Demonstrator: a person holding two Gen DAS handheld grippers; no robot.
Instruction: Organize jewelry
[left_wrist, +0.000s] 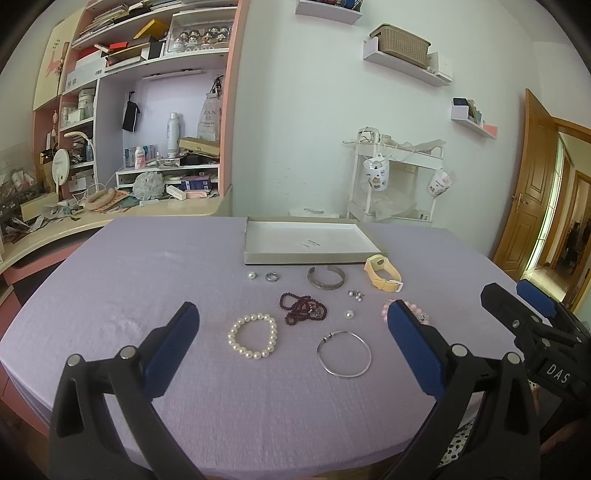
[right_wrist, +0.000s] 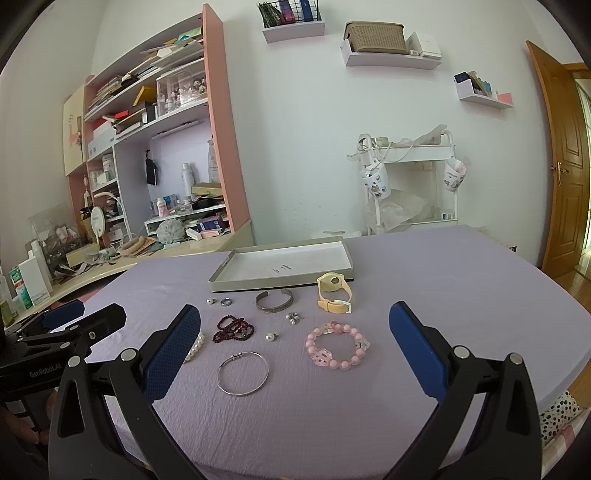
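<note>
Nothing is packed yet: the tray (left_wrist: 314, 240) near the far edge of the table (left_wrist: 110, 295) is bare inside, and all the jewelry lies on the purple cloth in front of it. I judge that the task is at its very start, at the step of choosing the first piece.

The left gripper (left_wrist: 293, 325) hangs above the near part of the table with its jaws wide apart and nothing between them. The right gripper (right_wrist: 295, 325) is the same, wide and with nothing in it.

Along the tray's near wall lie a pearl stud (left_wrist: 251, 275), a ring (left_wrist: 271, 277), a cuff (left_wrist: 326, 279) and a yellow watch (left_wrist: 382, 275). Nearer to the grippers are the dark beads (left_wrist: 304, 308), the pearl bracelet (left_wrist: 253, 336), a thin bangle (left_wrist: 344, 353) and a pink bracelet (right_wrist: 338, 349).

The pearl bracelet lies ahead of the left gripper, and the pink bracelet ahead of the right. The next move probably calls for lowering one gripper over such a piece, with one finger inside the loop and one outside, then closing softly. The thin bangle lies flat, so I expect it is harder to catch.
</note>
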